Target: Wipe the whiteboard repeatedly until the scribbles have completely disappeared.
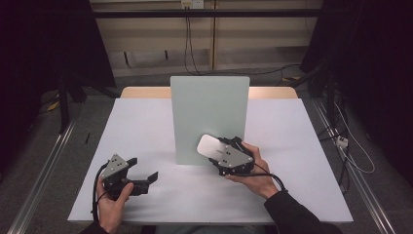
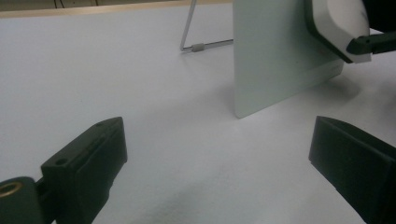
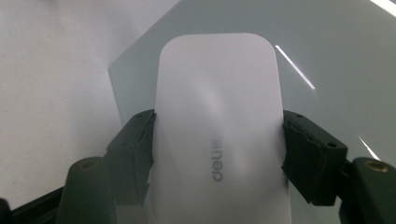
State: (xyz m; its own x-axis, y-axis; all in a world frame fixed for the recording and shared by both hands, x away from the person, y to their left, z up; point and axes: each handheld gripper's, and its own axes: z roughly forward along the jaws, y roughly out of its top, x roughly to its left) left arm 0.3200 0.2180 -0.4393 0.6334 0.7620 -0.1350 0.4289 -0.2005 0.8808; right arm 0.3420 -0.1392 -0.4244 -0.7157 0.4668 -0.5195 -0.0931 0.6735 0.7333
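Tabletop: white sheet (image 1: 146,126) covering the table across the middle of the high view, with a strip of bare wood at its far edge.
Room: grey floor around the table, dark curtains at upper left and upper right of the frame, cables trailing down the back wall and along the right side.
Board: pale green panel (image 1: 209,117) standing upright at centre frame; in the left gripper view it sits at upper right (image 2: 275,56), propped by a thin wire stand (image 2: 196,42) behind it.
Left hand: resting low at lower left of the high view, wrist on the sheet, gripping its tool from below.
Left gripper (image 1: 143,170): jaws wide apart, nothing between them, pointing toward the board's foot.
Right hand: coming in from lower right, sleeve dark, palm wrapped around its tool's body.
Right gripper (image 1: 214,151): jaws clamped on the sides of the white mouse.
White mouse (image 1: 208,144): held just in front of the board's lower right part, off the sheet; in the right gripper view it lies between the pads (image 3: 219,121), grey lettering facing up.
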